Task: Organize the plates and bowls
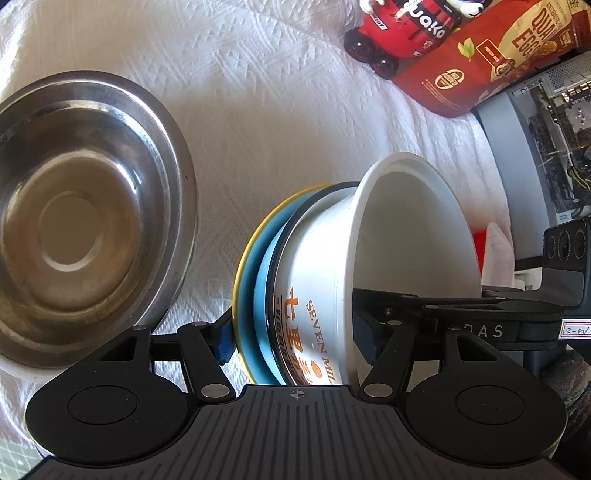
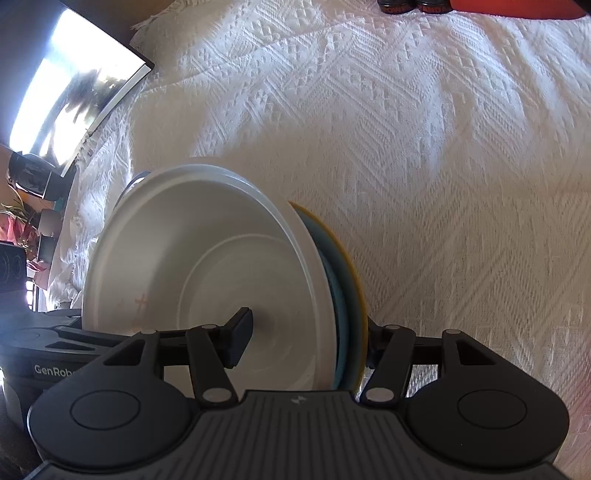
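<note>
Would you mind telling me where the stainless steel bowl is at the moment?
The stainless steel bowl shows only in the left wrist view, on the white textured cloth at the far left, apart from the stack of white bowl and blue and yellow plates held in the left gripper.

In the left wrist view, the white bowl (image 1: 325, 295) at lower centre carried orange lettering reading "SEVEN MIL", cut off at the bottom, beside orange Chinese characters and a row of small digits too fine to read. At upper right, the red packet (image 1: 491, 62) showed "QUA" above "EGG", both cut off. The red bottle (image 1: 402, 29) beside it bore upside-down white lettering that stayed unclear. At right, a black gripper body (image 1: 491, 330) read "DAS", next to a white handwritten label (image 1: 576, 330), illegible.

In the right wrist view, the black gripper body (image 2: 55, 369) at lower left read "GenRob", cut off.
</note>
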Action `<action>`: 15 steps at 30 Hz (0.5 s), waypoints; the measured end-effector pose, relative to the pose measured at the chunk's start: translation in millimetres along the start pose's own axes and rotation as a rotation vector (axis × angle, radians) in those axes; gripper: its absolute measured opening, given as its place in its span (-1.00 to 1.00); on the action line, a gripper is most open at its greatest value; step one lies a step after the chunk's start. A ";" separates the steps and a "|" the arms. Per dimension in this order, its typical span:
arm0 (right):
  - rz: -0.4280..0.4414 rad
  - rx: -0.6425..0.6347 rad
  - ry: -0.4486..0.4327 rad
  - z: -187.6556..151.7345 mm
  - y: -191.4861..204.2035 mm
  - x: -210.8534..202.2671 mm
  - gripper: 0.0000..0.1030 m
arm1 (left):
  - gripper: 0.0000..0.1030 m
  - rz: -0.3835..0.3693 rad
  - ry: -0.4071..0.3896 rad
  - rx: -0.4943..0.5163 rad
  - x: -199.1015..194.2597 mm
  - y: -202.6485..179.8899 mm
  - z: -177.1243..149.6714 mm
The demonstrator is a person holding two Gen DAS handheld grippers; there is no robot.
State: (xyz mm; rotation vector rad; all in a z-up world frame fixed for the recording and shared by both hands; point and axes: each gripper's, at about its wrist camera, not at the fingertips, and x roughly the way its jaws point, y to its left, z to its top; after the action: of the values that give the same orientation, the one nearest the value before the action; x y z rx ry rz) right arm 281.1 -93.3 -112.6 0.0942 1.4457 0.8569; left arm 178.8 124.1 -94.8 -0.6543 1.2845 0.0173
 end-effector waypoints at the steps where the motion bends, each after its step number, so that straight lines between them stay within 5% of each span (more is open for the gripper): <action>1: -0.001 0.005 0.002 0.2 0.2 0.2 0.15 | 0.30 -0.001 0.002 0.001 -0.2 0.3 0.5; 15: 0.010 0.040 0.024 -4.6 -4.7 1.0 0.15 | 0.29 0.006 0.009 0.005 1.4 -1.9 8.7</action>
State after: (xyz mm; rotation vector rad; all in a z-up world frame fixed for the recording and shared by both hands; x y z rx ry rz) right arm 279.1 -98.1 -116.8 0.1220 1.4861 0.8393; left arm 187.5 126.0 -94.0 -0.6468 1.2954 0.0163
